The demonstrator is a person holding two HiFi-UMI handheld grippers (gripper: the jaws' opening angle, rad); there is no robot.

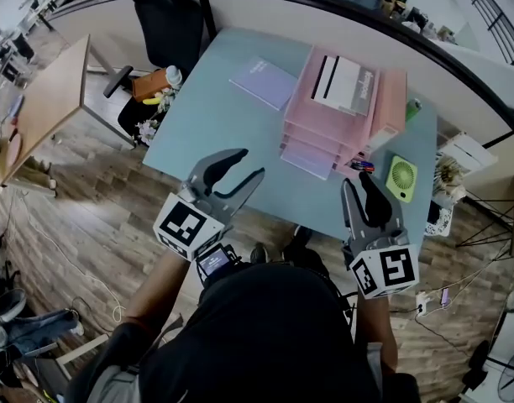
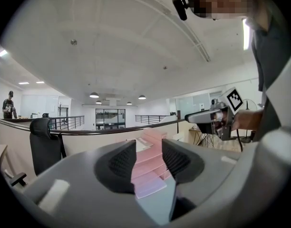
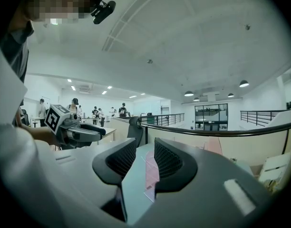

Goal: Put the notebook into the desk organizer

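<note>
As the notebook lies untouched, the left hand-held gripper and right hand-held gripper gape empty.

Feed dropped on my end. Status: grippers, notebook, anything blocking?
Left gripper open, empty. Right gripper open, empty. Notebook flat on table, beside desk organizer. Nothing in the way.

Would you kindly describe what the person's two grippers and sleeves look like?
The left gripper and right gripper are grey with curved jaws and black ribbed pads. Each carries a white cube with black square markers. A small lit screen sits beside the left one. The sleeve looks grey.
</note>
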